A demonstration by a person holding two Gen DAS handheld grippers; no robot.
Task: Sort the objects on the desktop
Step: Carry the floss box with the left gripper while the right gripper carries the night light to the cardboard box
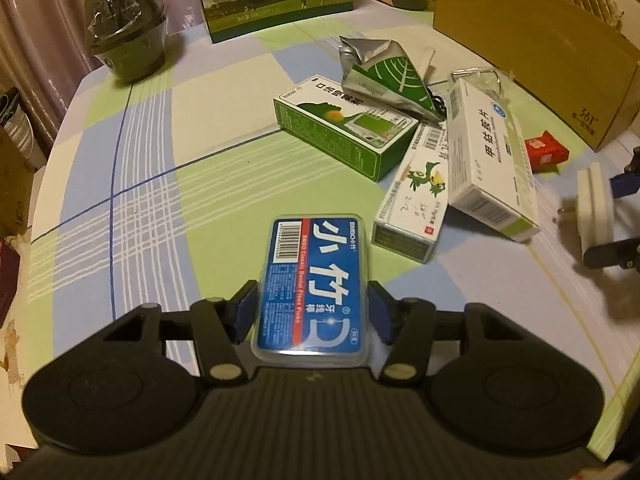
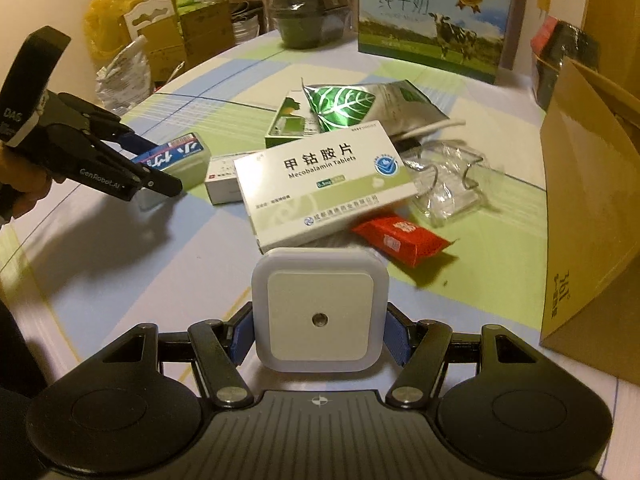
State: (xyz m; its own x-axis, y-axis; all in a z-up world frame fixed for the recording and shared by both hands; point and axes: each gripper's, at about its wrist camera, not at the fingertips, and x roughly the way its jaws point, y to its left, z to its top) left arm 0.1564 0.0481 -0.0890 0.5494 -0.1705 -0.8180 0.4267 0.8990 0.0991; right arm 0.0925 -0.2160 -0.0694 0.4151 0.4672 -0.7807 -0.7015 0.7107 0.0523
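My left gripper [image 1: 312,312] is shut on a blue dental floss pick box [image 1: 310,284] and holds it over the checked tablecloth [image 1: 140,168]; the same box shows in the right wrist view [image 2: 176,156]. My right gripper [image 2: 318,336] is shut on a white square plug-in night light [image 2: 320,308], which also shows at the right in the left wrist view [image 1: 596,208]. Ahead lie a green medicine box [image 1: 344,128], a white box with a green dragon [image 1: 412,200], a Mecobalamin tablet box [image 2: 320,184], a silver-green foil pouch [image 2: 348,106] and a red packet [image 2: 404,240].
A large cardboard box [image 2: 592,184] stands at the right. A milk carton pack [image 2: 432,20] and a dark wrapped pot [image 2: 306,12] stand at the back. Crumpled clear plastic [image 2: 452,184] lies by the tablet box. Boxes and bags stand beyond the table's left edge.
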